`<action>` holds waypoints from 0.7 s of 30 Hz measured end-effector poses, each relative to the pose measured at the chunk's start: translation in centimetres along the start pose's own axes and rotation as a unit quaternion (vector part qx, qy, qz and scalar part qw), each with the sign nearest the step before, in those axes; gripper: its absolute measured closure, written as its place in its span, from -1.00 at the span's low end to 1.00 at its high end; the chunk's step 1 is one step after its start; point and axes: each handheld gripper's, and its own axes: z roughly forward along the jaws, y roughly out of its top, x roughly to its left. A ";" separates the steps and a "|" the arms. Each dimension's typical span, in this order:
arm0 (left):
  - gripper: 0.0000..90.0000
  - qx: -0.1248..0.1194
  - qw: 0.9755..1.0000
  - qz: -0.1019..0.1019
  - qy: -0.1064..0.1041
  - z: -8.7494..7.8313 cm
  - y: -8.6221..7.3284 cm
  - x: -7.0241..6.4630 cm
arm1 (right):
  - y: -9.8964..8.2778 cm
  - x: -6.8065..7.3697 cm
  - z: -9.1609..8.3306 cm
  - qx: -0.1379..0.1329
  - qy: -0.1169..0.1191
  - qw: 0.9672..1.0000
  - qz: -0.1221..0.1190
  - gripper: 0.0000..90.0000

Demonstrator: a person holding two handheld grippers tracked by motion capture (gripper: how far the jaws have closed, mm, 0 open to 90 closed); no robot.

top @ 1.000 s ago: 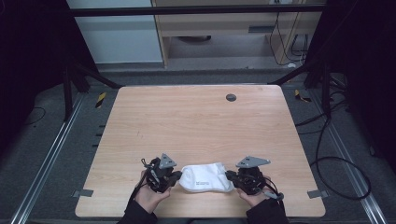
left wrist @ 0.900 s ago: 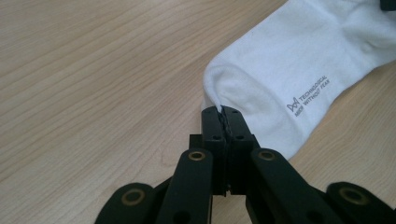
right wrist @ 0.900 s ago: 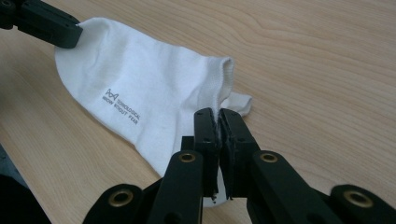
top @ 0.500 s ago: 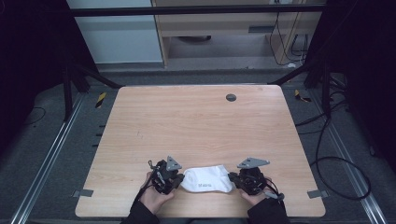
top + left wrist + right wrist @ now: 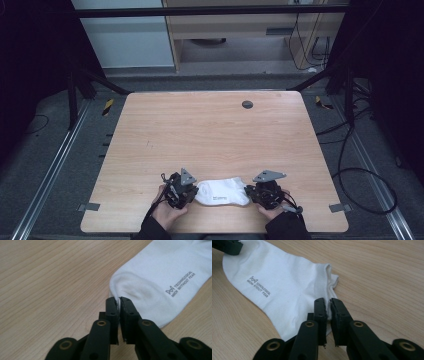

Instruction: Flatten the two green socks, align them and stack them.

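A white ankle sock (image 5: pixel 222 192) with small grey lettering lies flat near the wooden table's (image 5: pixel 210 135) front edge. My left gripper (image 5: pixel 195 192) is at its toe end and my right gripper (image 5: pixel 248 192) at its cuff end, each held in a hand. In the left gripper view the jaws (image 5: pixel 119 300) stand a narrow slit apart with the edge of the sock's (image 5: pixel 160 277) toe in the gap. In the right gripper view the jaws (image 5: pixel 329 301) are likewise slightly parted around the ribbed cuff of the sock (image 5: pixel 282 287). Both pairs of jaws have just been opening.
A small dark round hole (image 5: pixel 247 104) sits in the tabletop near its far edge. Dark frame bars (image 5: pixel 80 85) and cables (image 5: pixel 350 150) flank the table on the grey floor. A pale cabinet (image 5: pixel 125 45) stands beyond the far edge.
My left gripper has edged slightly right toward the sock. The sock has stayed in place at the front edge, and the right gripper has hardly moved.
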 end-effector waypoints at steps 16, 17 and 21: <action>0.87 -0.015 1.000 0.025 0.003 -0.8 0.8 -1.0 | 1.0 1.6 -0.7 -0.019 0.026 0.999 -0.014 0.96; 0.88 -0.010 1.000 0.025 0.002 -0.5 0.7 -1.0 | 0.8 1.6 -0.4 -0.013 0.025 0.999 -0.017 0.99; 0.90 0.007 0.999 0.033 0.008 0.4 0.4 -1.2 | 0.4 1.4 0.2 0.017 0.018 1.000 -0.008 1.00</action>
